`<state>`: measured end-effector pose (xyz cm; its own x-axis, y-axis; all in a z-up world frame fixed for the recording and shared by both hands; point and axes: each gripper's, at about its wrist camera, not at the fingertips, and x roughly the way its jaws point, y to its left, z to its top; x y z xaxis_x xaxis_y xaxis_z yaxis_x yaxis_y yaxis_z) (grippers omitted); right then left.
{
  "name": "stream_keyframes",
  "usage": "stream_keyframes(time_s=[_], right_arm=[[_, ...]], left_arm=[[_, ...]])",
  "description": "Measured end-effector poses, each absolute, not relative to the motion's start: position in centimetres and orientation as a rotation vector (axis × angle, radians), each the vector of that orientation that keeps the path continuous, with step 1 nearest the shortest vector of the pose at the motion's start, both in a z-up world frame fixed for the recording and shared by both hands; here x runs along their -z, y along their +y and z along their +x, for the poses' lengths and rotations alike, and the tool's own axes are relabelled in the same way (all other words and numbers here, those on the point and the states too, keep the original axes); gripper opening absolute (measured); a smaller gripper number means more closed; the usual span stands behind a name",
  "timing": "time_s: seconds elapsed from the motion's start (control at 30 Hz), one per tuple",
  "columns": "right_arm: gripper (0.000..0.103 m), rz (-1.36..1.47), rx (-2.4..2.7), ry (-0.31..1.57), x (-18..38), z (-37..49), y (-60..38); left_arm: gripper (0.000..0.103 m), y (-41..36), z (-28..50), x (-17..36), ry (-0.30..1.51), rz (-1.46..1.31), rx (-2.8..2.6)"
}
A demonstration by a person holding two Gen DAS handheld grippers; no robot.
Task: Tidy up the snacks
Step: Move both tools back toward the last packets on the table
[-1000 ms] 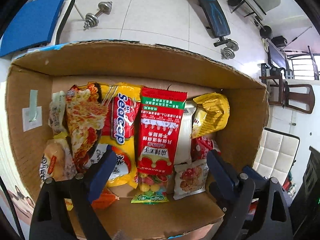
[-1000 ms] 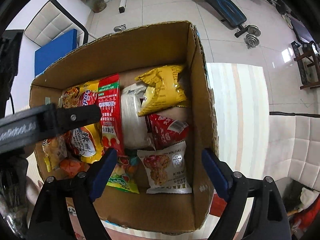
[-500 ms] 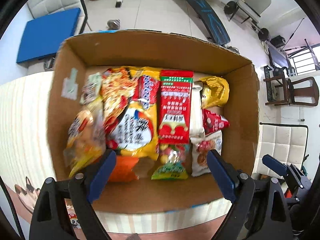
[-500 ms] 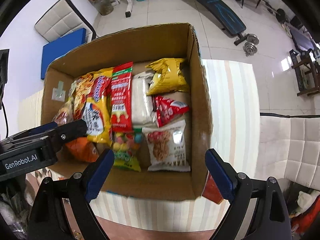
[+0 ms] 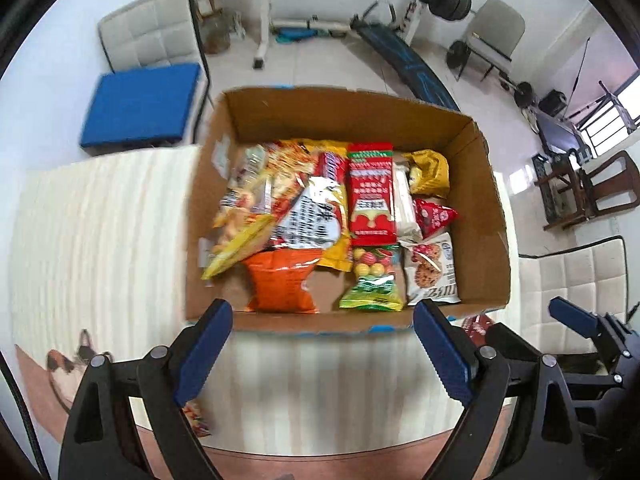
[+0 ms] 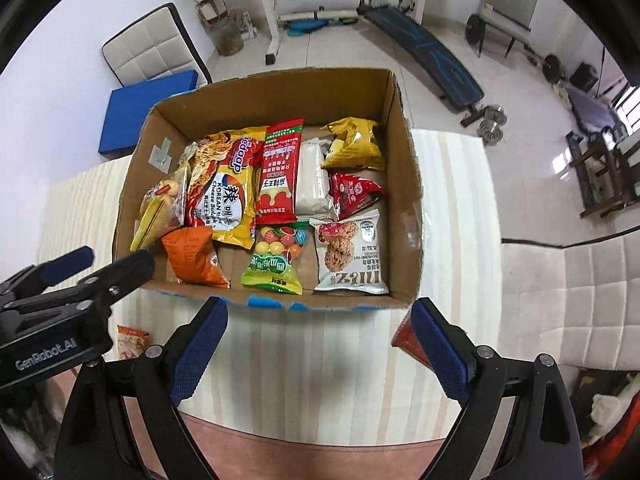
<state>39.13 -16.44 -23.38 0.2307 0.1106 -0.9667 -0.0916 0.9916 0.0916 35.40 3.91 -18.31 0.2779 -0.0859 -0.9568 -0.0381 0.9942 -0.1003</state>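
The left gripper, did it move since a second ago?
Yes. The left gripper has pulled back out of the cardboard box: earlier its tips sat among the snacks, now they hang open before the box's near wall.

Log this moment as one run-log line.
left claw: open, empty | right claw: open, empty | cardboard box: filled with snacks | red packet: on table outside box

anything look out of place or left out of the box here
Two packets lie outside the cardboard box on the striped table: a small pale snack packet near its front left corner, and a red packet by the front right corner.
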Motion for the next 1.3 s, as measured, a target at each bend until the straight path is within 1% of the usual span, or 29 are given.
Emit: stream_keyframes(time_s=[0.17, 0.3, 0.47, 0.5, 0.53, 0.57, 0.7, 0.8, 0.97, 1.1, 1.13, 1.3], right_arm=[[0.095, 0.004, -0.134, 1.276, 22.0, 36.6, -16.3], [0.095, 0.019, -0.146, 1.250, 21.1, 35.0, -16.4], [0.096, 0.074, -0.176, 1.249, 21.4, 33.3, -17.8], [0.096, 0.085, -0.185, 1.258, 21.8, 33.2, -18.2], [0.096, 0.100, -0.192, 1.278, 22.6, 33.1, -19.0], [0.096, 0.107, -0.194, 1.297, 23.3, 33.1, -19.7], [0.096, 0.058, -0.157, 1.396, 27.9, 34.0, -23.5], [0.097, -0.069, -0.147, 1.488, 32.4, 35.5, -25.7], [0.096, -0.278, -0.189, 1.599, 38.8, 37.7, -26.8], [0.096, -0.421, -0.269, 1.633, 42.3, 38.7, -26.3], [0.096, -0.420, -0.295, 1.637, 42.8, 39.0, -26.3], [0.096, -0.424, -0.326, 1.629, 43.3, 39.7, -26.9]], left_arm=[[0.093, 3.9, 32.5, 16.2, 1.201, -0.065, 0.016], [0.093, 3.9, 31.0, 15.4, 1.168, -0.071, 0.013], [0.093, 3.6, 29.3, 15.5, 1.145, -0.072, 0.001], [0.095, 3.5, 29.0, 15.9, 1.148, -0.083, 0.003], [0.101, 3.4, 28.8, 16.8, 1.161, -0.099, 0.004], [0.101, 3.2, 28.5, 17.5, 1.173, -0.112, 0.002], [0.102, 1.8, 28.1, 23.4, 1.271, -0.169, -0.008], [0.101, 0.4, 28.1, 27.6, 1.330, -0.204, -0.022], [0.101, -2.1, 28.1, 33.2, 1.412, -0.233, -0.049], [0.101, -3.5, 28.0, 35.8, 1.453, -0.243, -0.057], [0.101, -3.8, 28.0, 36.1, 1.457, -0.240, -0.056], [0.101, -5.0, 27.9, 37.1, 1.478, -0.208, -0.053]])
